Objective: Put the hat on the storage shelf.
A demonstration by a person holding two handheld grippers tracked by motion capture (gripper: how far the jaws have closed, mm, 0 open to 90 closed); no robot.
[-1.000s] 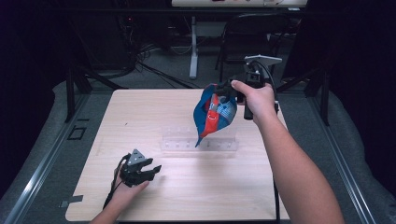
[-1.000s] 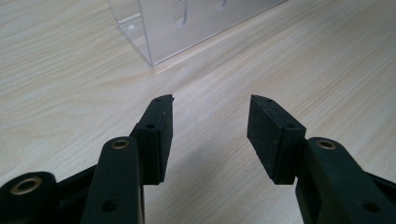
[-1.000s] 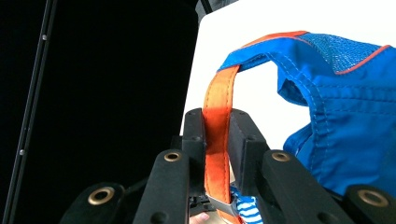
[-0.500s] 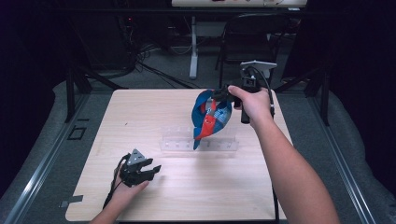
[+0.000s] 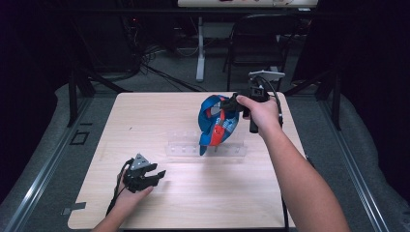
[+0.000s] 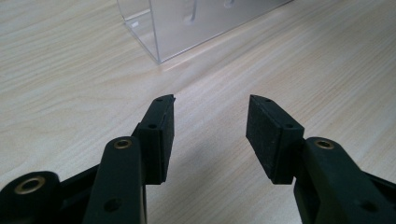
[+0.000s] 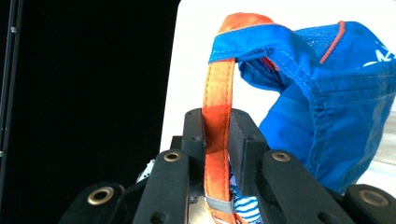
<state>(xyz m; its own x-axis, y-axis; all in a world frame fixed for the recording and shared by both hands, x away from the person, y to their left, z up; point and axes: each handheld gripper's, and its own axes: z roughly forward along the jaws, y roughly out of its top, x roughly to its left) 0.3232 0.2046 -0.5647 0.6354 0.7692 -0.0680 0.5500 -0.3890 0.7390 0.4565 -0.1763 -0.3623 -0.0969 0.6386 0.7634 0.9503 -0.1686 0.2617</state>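
A dim room surrounds the scene: a dark floor with loose cables, a chair (image 5: 261,36) and the white leg of another table (image 5: 200,53) beyond the far edge. In the middle stands a pale wooden table (image 5: 145,121), its grain running across, lit brighter than everything around it. On the table, a little past its centre, lies a long clear plastic rack (image 5: 183,147), low and see-through, with small pegs inside; in the left gripper view one of its corners (image 6: 154,32) stands just ahead of the jaws.

The person's right forearm reaches in from the lower right, up and across the table's right half, the hand wrapped round the right gripper (image 5: 235,102) above the right end of the rack, the tool pointing leftward. From it hangs a blue and orange cap (image 5: 217,123), lifted off the table, its lowest tip dangling at or just above the rack; whether it touches I cannot tell. In the right gripper view, the right gripper (image 7: 217,140) has its jaws pressed together on the cap's orange strap (image 7: 217,93), which rises in a loop between the pads.

The left hand rests low on the near left of the table, holding the left gripper (image 5: 155,175) close to the wood, well apart from the rack. Its jaws stand apart with nothing between them, and bare table shows in the gap of the left gripper (image 6: 210,135).
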